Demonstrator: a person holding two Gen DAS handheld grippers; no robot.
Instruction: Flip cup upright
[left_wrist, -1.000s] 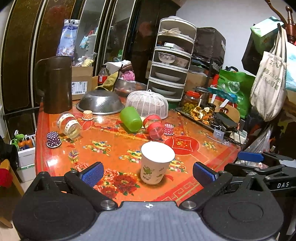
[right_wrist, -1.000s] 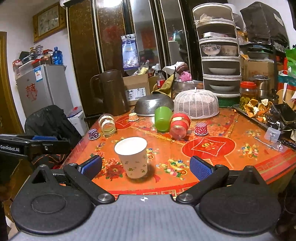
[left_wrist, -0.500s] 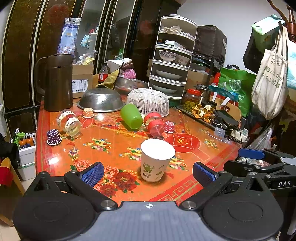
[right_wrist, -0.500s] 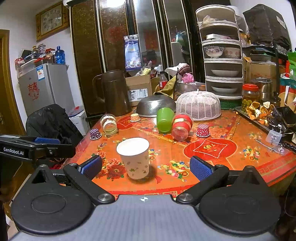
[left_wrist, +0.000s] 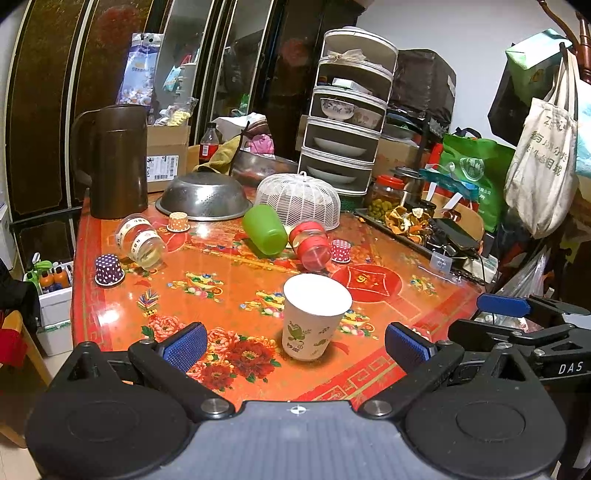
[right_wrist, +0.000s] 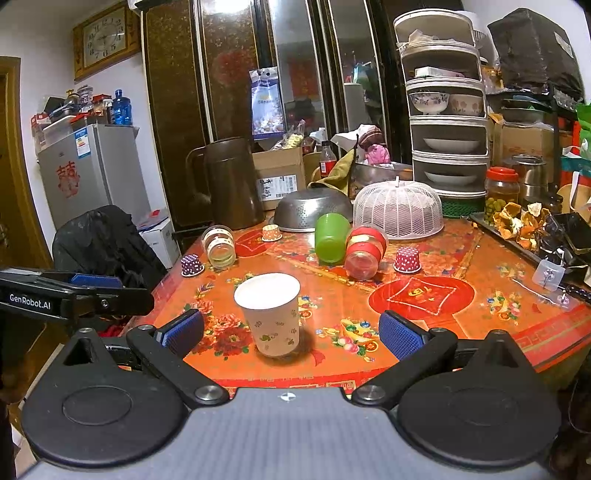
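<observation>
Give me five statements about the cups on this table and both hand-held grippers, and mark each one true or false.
1. The paper cup stands upright with its mouth up. True.
2. The left hand-held gripper is shut on the paper cup. False: its jaws are wide open and clear of the cup.
3. The green cup lies on its side. True.
4. The right hand-held gripper holds the red-banded jar. False: it is open and empty, and the jar lies on the table beside the green cup.
5. The metal colander sits upside down. True.
</observation>
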